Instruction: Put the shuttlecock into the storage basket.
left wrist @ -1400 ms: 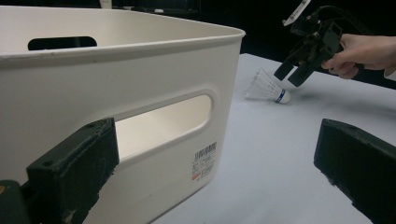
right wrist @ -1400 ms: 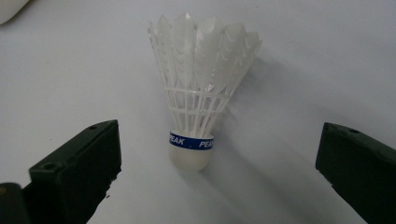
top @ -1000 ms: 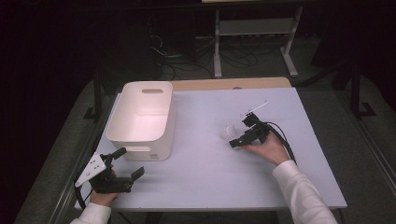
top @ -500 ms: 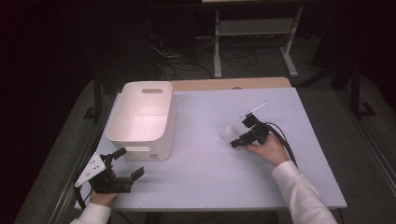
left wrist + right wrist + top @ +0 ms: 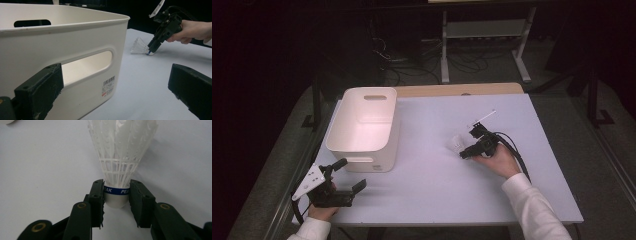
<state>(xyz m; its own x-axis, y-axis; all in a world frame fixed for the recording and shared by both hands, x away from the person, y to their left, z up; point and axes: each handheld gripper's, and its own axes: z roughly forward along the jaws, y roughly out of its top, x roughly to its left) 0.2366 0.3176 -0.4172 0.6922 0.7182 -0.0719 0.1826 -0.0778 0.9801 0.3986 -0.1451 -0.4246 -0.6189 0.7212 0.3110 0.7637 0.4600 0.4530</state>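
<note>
A white shuttlecock (image 5: 119,157) with a blue band round its cork lies on the white table (image 5: 432,165), its feathers pointing away from my right gripper (image 5: 116,195). That gripper's two jaws press on the cork from both sides. From above, the shuttlecock (image 5: 456,143) and the right gripper (image 5: 464,152) sit right of the table's middle. The left gripper view shows the shuttlecock (image 5: 139,46) lying low on the table. My left gripper (image 5: 349,175) stands open at the front left corner, just in front of the white bin (image 5: 362,127), with nothing between its jaws.
The white bin (image 5: 62,50) has cut-out handles and a label on its near wall; its inside looks bare. A wooden strip (image 5: 457,90) runs along the table's far edge. Behind it stand a metal frame (image 5: 484,30) and cables on the dark floor.
The right gripper has shifted very slightly at the shuttlecock. The left gripper has stayed where it was.
</note>
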